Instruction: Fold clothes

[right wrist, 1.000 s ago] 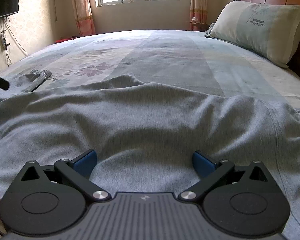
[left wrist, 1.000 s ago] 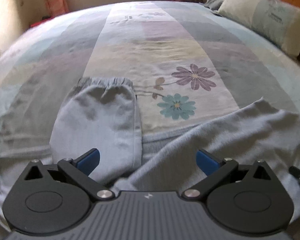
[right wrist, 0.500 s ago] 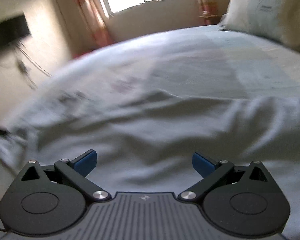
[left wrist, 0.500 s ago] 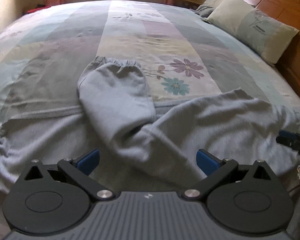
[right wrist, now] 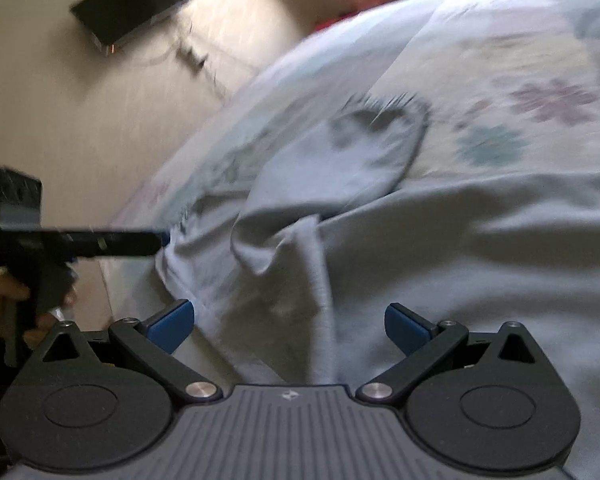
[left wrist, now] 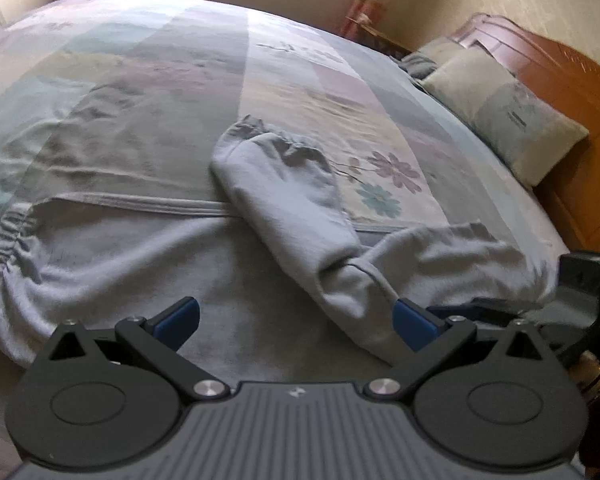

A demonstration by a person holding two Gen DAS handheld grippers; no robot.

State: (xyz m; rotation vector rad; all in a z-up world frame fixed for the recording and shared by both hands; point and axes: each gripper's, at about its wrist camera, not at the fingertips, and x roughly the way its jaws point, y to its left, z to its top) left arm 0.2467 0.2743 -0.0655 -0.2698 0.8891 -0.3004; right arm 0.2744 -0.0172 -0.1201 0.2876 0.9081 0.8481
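Left gripper [left wrist: 296, 322]: jaws wide apart, empty, above the near edge of the grey trousers [left wrist: 148, 264]. Right gripper [right wrist: 290, 326]: likewise spread and empty, over the same cloth. Trousers: spread on the bed [left wrist: 172, 80], long axis left to right; one leg [left wrist: 296, 200] folded back, cuff pointing away, just ahead of the left gripper, which seemed nearer. Containers: none seen.
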